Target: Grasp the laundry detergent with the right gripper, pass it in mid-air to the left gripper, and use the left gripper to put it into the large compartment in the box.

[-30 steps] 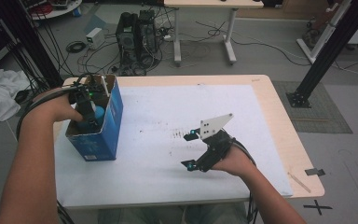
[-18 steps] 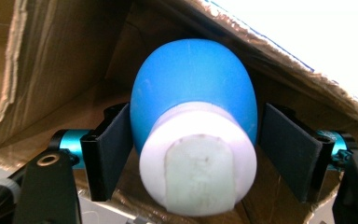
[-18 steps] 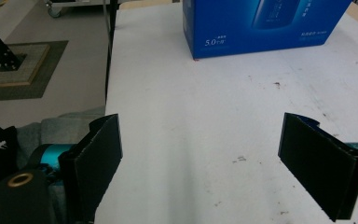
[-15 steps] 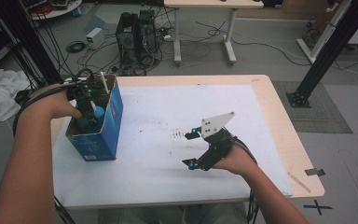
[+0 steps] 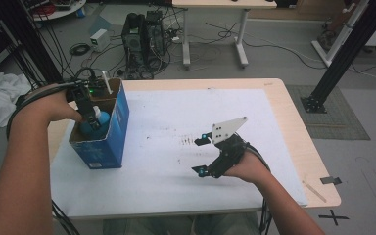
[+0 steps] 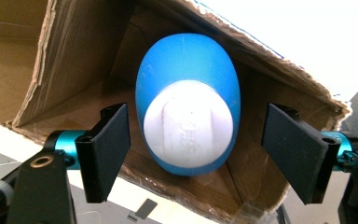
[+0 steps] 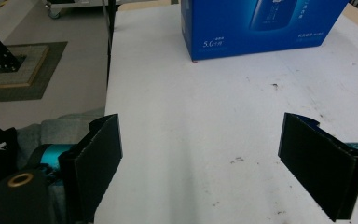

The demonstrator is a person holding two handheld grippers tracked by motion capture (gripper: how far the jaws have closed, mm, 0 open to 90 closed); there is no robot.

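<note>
Blue plastic bottle with white cap (image 6: 187,122) is sitting inside the open blue cardboard box (image 5: 120,122) near the table's (image 5: 284,110) left edge. Left gripper (image 6: 196,149), jaws just opening, is straddling it without touching: release step. Right gripper (image 7: 214,163) is idling agape. Next: lifting clear of the box.

Blue bottle (image 5: 97,125) lower body was hidden inside blue box (image 5: 120,128); box top was cropped in right gripper view.
</note>
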